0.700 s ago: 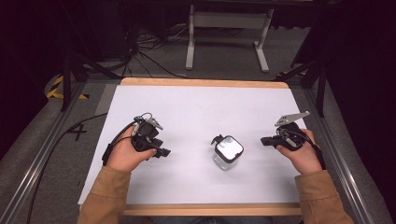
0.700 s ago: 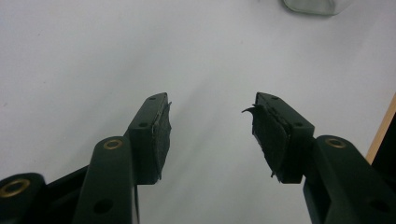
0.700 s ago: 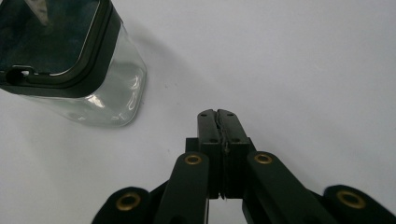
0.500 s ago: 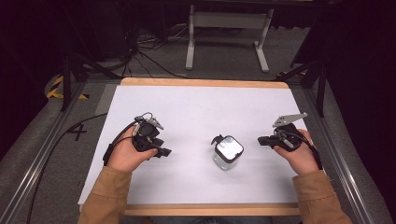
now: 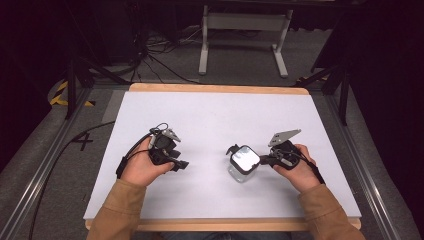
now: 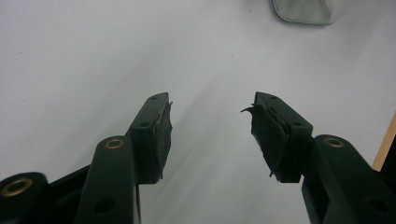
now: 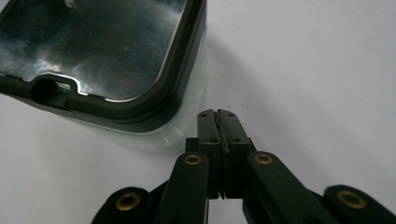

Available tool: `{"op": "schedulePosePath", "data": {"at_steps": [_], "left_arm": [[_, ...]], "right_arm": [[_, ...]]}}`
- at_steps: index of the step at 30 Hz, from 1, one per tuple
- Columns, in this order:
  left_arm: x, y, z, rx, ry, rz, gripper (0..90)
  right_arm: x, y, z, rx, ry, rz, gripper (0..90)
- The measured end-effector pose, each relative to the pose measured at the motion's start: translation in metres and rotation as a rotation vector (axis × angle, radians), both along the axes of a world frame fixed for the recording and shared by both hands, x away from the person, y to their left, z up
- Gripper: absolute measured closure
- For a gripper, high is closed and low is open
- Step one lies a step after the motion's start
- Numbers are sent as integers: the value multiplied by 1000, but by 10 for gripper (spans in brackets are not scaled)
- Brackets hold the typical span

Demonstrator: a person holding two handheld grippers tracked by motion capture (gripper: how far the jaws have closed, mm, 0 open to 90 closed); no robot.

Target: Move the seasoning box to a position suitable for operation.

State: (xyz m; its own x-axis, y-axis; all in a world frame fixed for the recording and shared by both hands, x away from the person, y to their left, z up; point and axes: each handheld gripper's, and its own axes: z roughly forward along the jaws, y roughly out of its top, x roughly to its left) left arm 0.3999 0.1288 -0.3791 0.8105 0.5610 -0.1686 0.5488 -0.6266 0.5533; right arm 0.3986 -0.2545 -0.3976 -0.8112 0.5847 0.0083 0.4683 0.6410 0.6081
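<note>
A clear square jar [image 5: 243, 166] with a dark-rimmed, shiny lid is seen standing on the white table [image 5: 210, 115], right of centre and near the front edge. The right gripper [image 5: 266, 160] is held just beside the jar's right side, its jaws pressed fully together with nothing between them; in the right gripper view the closed tips [image 7: 218, 122] lie at the jar's lower corner, very near the glass, though contact cannot be made out. If the jar is to be gripped, the jaws would first have to be opened wide enough to span the lid or a wall; if it is only to be nudged, the push is best kept low so that the jar is not tipped. The right hand [image 5: 295, 167] is laid low over the table, wrist bent inward toward the jar. The left gripper [image 5: 176, 163] is held well apart from the jar, jaws spread and empty, pointed toward it, with the left hand [image 5: 142, 165] resting near the table
</note>
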Motion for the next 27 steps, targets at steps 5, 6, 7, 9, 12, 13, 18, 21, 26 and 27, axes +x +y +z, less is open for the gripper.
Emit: {"op": "schedulePosePath", "data": {"at_steps": [5,6,7,9,12,13,18,21,26,27], "left_arm": [[0,0,-1,7,2,1,477],[0,0,-1,6,2,1,477],[0,0,0,5,3,1,476],[0,0,0,4,3,-2,475],[0,-1,-1,7,-2,-5,474],[0,-1,-1,7,-2,-5,473],[0,-2,-1,9,5,-8,470],[0,-2,-1,8,7,-9,470],[0,-3,-1,5,10,-10,471],[0,-3,-1,4,11,-10,471]], "right_arm": [[-1,6,-3,-13,-4,6,899],[0,6,-4,-8,-2,6,899],[0,5,-4,-5,3,7,900],[0,5,-4,-5,10,8,900],[-1,6,-4,-7,24,14,900],[-1,6,-4,-7,24,14,900],[-5,11,-6,-22,60,41,900],[-7,14,-7,-33,80,60,900],[-10,19,-8,-49,101,78,900],[-11,20,-8,-49,107,85,900]]}}
